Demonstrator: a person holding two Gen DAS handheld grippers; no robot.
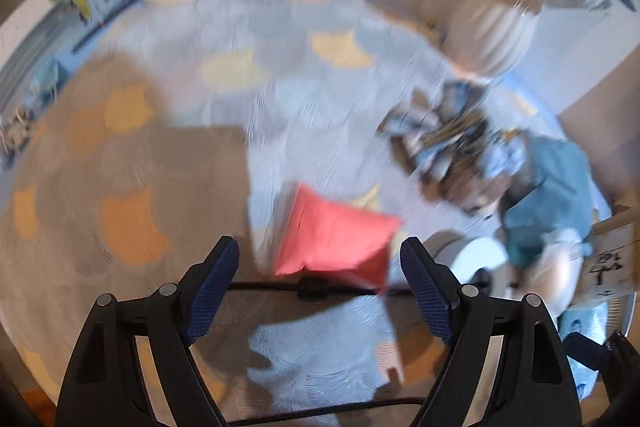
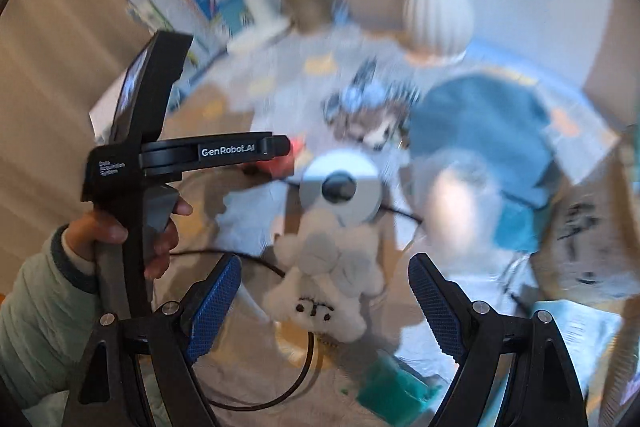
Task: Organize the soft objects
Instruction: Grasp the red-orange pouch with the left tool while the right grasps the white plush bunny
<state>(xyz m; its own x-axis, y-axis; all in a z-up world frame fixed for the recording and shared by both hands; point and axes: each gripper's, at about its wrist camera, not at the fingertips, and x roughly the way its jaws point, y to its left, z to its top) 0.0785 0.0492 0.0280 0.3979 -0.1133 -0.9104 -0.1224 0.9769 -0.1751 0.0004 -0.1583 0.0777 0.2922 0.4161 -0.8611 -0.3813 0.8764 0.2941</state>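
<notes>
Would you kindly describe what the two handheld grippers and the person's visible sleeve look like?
Both the left gripper and right gripper have black angular frames, silver pivot bolts and blue textured fingers. The right wrist view shows the left unit's white "GenRobot.AI" lettering. The sleeve is pale, quilted and puffy, with a darker cuff.

pale grey-blue rug point(image 1: 320, 75) with yellow-orange patches covers the floor; on it: red pillow point(image 1: 332, 239), white plush toy point(image 2: 324, 279), blue cloth point(image 2: 480, 123), patterned fabric heap point(image 1: 444, 139), black cable point(image 2: 280, 383), teal item point(image 2: 396, 383)
</notes>
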